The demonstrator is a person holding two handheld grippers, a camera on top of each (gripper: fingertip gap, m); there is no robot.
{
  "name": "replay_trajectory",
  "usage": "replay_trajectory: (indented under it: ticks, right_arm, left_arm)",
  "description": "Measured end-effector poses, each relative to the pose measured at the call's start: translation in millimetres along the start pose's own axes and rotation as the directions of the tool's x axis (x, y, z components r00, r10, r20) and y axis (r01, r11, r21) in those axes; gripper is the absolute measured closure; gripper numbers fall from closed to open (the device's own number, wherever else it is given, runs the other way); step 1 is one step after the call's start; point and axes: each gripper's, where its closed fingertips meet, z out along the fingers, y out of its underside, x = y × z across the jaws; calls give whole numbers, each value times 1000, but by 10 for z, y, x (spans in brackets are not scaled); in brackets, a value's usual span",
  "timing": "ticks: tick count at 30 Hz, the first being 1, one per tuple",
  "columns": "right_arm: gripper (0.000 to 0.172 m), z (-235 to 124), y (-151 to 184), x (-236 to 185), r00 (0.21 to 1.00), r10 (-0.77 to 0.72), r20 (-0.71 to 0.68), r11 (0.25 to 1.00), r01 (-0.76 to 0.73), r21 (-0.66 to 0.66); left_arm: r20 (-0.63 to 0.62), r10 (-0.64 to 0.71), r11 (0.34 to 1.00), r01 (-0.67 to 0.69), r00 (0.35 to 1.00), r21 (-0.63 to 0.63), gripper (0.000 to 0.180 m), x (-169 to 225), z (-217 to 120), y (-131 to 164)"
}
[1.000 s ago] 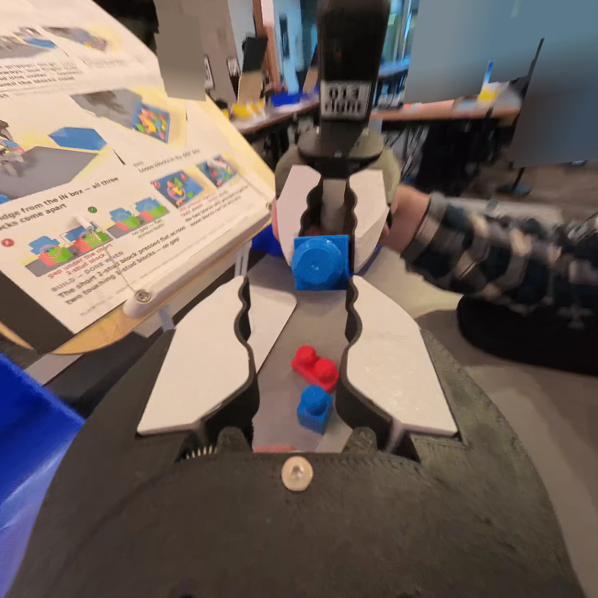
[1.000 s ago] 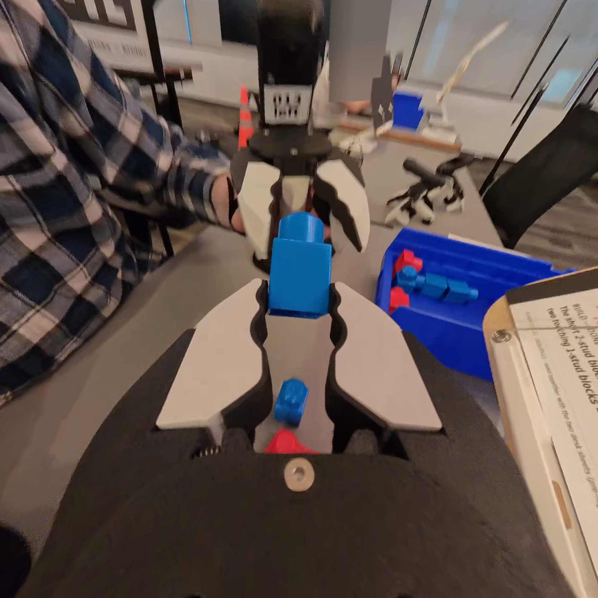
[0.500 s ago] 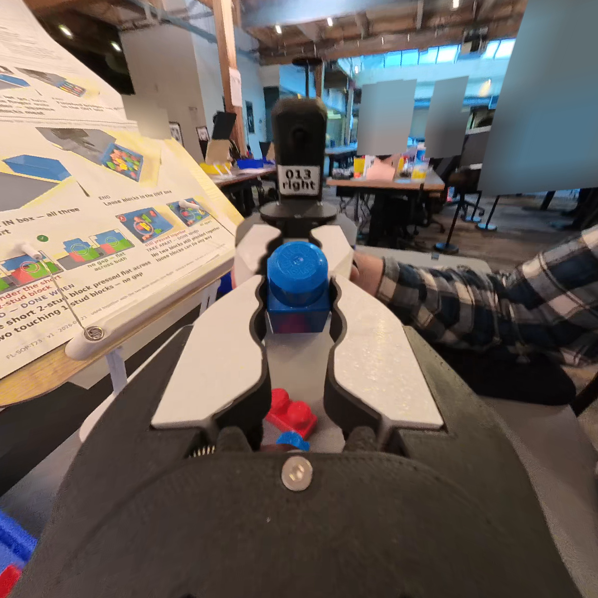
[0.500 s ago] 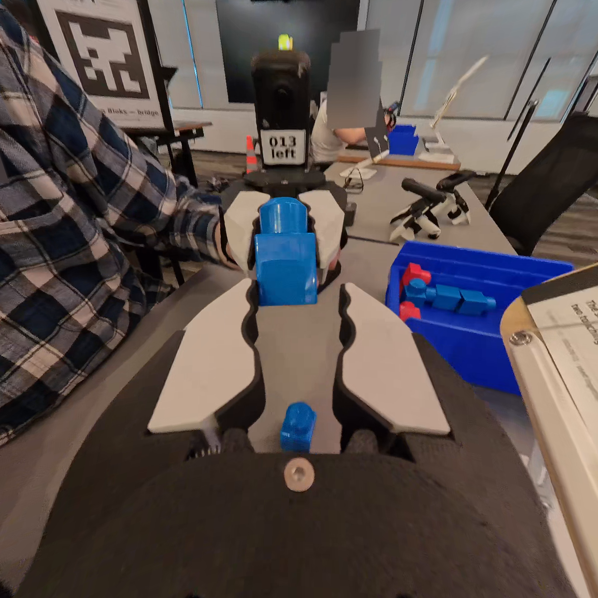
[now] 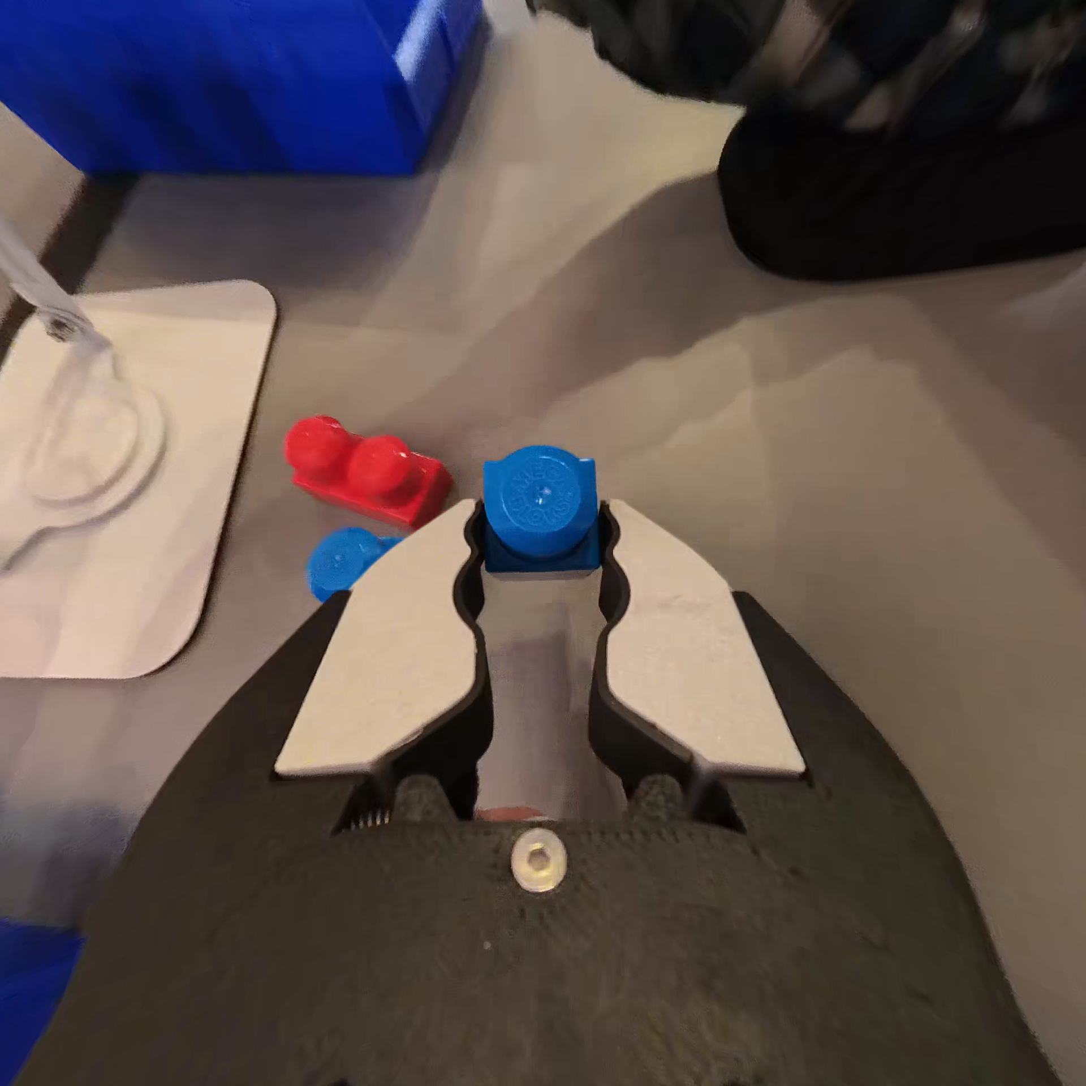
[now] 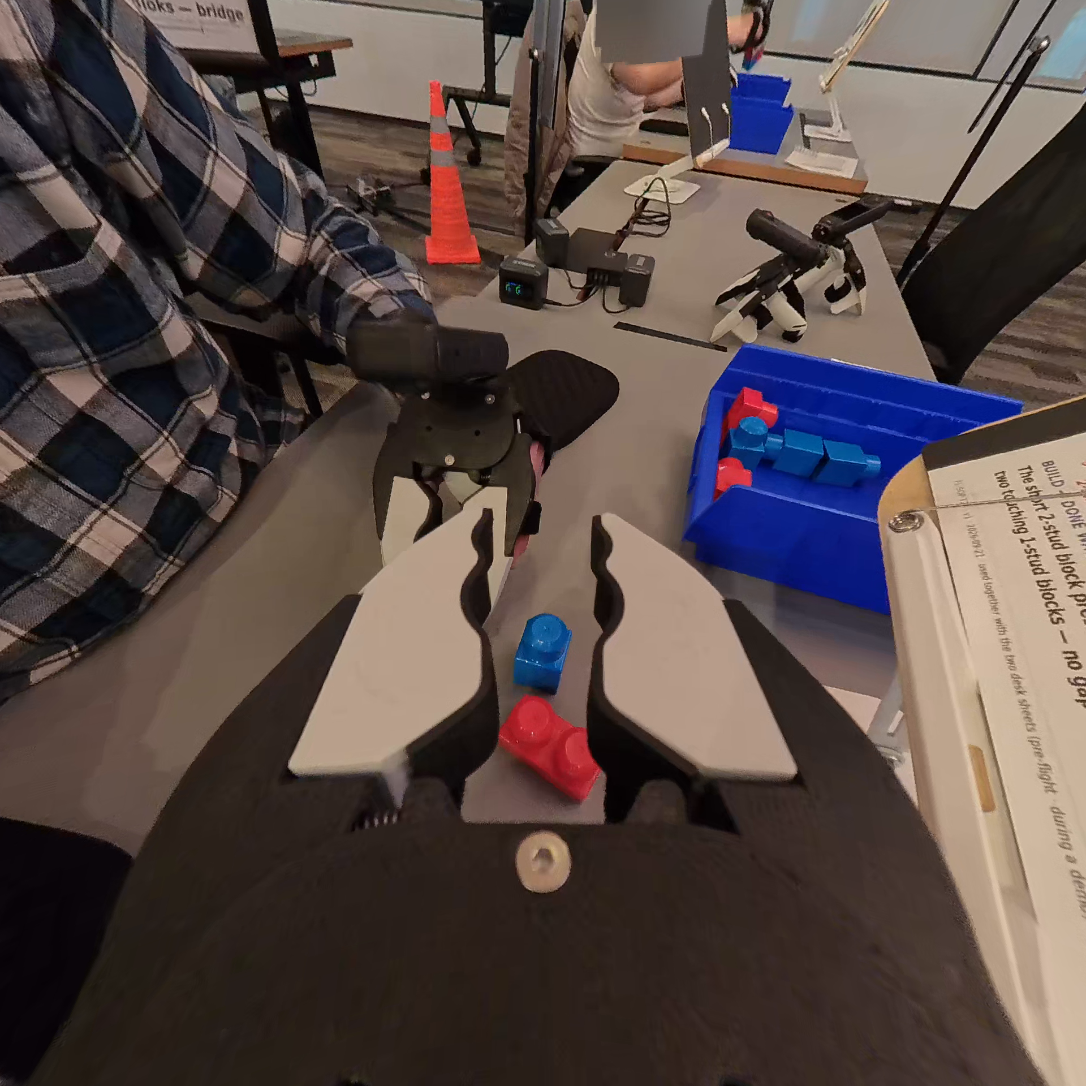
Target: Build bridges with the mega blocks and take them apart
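In the left wrist view my left gripper (image 5: 540, 520) points down at the grey table and is shut on a blue one-stud block (image 5: 539, 511), both pads pressed on its sides, stud facing the camera. A red two-stud block (image 5: 367, 470) and a second blue one-stud block (image 5: 341, 561) lie on the table just left of it. My right gripper (image 6: 538, 523) is open and empty above the table. Below it lie the loose blue block (image 6: 542, 653) and the red block (image 6: 549, 746). The left gripper's black body (image 6: 452, 435) shows just beyond, its fingertips hidden.
A blue bin (image 6: 823, 529) holding several red and blue blocks stands at the right. An instruction board (image 6: 999, 587) on a white stand base (image 5: 117, 470) is beside the blocks. Another blue bin (image 5: 235, 88) is beyond. A person's plaid sleeve (image 6: 147, 264) is at the left.
The blue block passed from my right gripper to my left: the left shut on it and the right opened. The left has since swung down to the table with it; the right backed off.
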Motion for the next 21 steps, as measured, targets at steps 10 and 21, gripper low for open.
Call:
replay_trajectory:
  ticks: [10,21]
  right_arm:
    - [145,38,13,-85,999,-29,20,998,30,-58]
    - [147,8,-45,-143,999,-45,29,997,46,-55]
  left_arm:
    - [43,2,989,4,999,-149,136,-90,168,336]
    - [220,-74,995,87,973,-50,53,-434,-71,398]
